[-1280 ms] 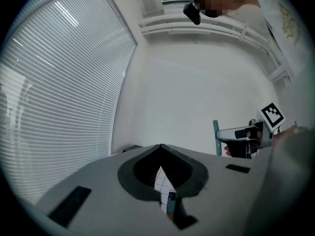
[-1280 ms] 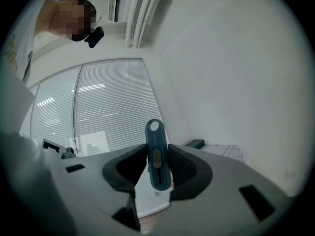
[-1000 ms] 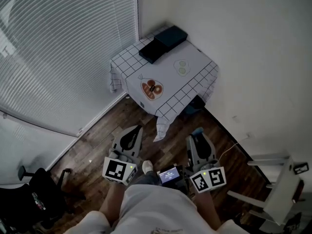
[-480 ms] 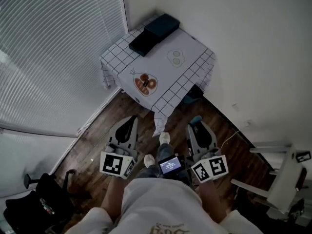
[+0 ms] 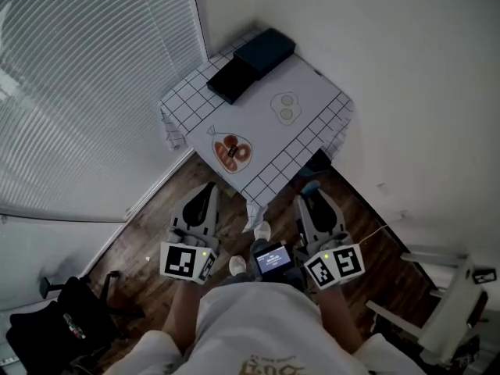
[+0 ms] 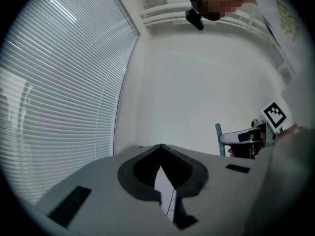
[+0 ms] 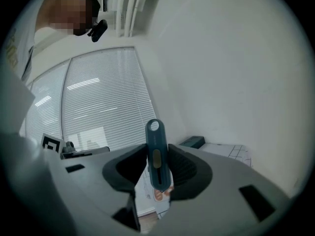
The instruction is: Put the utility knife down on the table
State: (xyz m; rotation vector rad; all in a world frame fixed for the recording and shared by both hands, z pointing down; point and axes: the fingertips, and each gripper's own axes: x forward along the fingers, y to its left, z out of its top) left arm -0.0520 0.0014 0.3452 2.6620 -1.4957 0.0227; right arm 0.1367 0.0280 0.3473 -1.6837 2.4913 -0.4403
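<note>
Right gripper [image 7: 156, 150] is clamped on the utility knife [image 7: 154, 132] — the teal body stands upright between the jaws, its rounded end with the hole poking up past the tips, slider facing the camera. In the head view that right gripper [image 5: 305, 201] sits lower centre-right of the frame over the wood floor [image 5: 148, 233], with a bit of teal from the utility knife [image 5: 311, 186] at its tip. The knife is in the air, short of the near edge of the table [image 5: 316, 104], not on it. Left gripper [image 6: 160, 149] has its jaws closed together at the tips with nothing between them; only a thin slit lower down shows grid cloth behind. In the head view the left gripper [image 5: 208, 188] is lower centre-left, beside the right one and apart from it, also over the floor. The table is upper centre of the frame, in the room corner, under a grid-edged cloth with two dark boxes [image 5: 250, 63] at its far end. Window blinds [image 5: 78, 92] fill the upper left. A small lit screen [image 5: 272, 258] sits between the two marker cubes at the bottom — print too small to read.
</note>
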